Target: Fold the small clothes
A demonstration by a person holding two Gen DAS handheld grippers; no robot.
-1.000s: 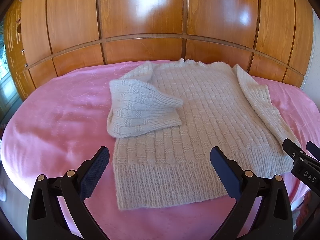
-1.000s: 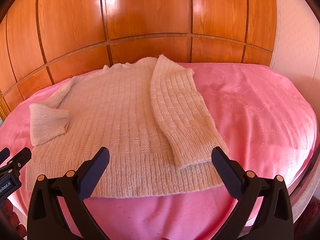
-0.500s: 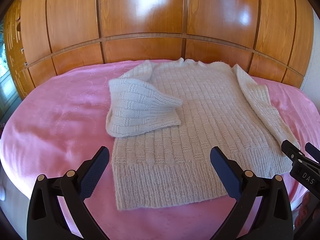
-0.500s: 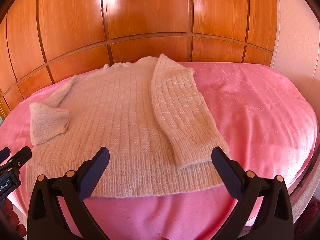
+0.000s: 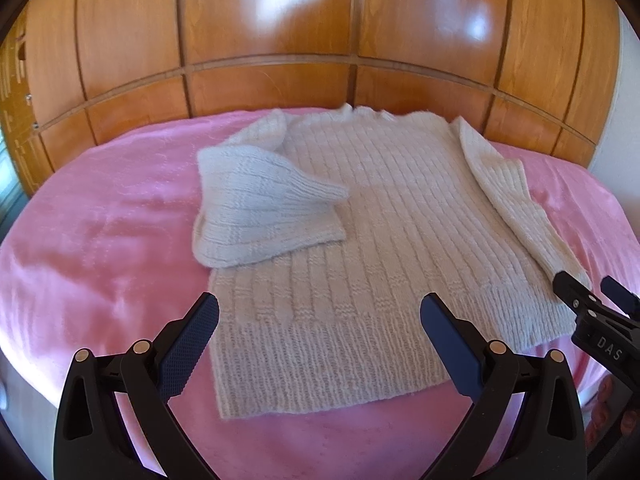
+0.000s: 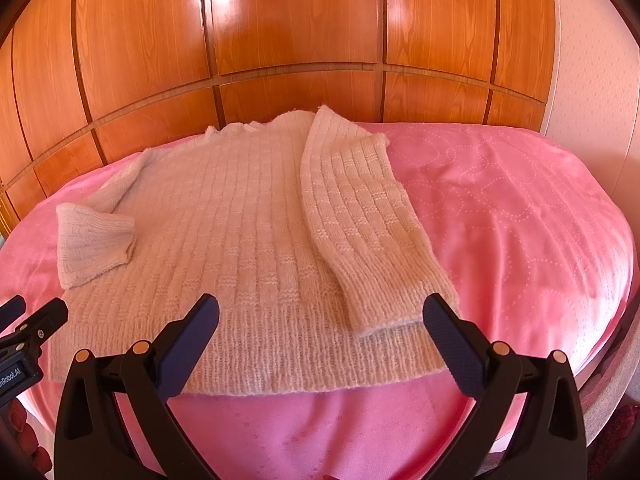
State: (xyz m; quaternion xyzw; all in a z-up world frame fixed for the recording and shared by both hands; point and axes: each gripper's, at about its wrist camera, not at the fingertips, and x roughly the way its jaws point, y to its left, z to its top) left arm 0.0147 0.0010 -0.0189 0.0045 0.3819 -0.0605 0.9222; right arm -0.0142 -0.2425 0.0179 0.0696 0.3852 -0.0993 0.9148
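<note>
A cream knitted sweater (image 5: pixel 384 240) lies flat on a pink bedspread (image 5: pixel 100 248), hem toward me. Its left sleeve (image 5: pixel 260 212) is folded in a bunch over the body's left side. Its right sleeve (image 6: pixel 360 232) lies straight down along the right side. It also shows in the right wrist view (image 6: pixel 224 248). My left gripper (image 5: pixel 318 316) is open and empty, hovering above the hem. My right gripper (image 6: pixel 320 316) is open and empty, above the hem near the right sleeve's cuff. Each gripper shows at the edge of the other's view.
A glossy wooden panelled wall (image 5: pixel 280 32) stands right behind the bed. The pink bedspread (image 6: pixel 520 220) stretches wide to the right of the sweater and to its left. The bed's front edge drops off just below the hem.
Both views have shifted very slightly; the left gripper drifted a little, and the sweater has not moved. Both grippers stay open.
</note>
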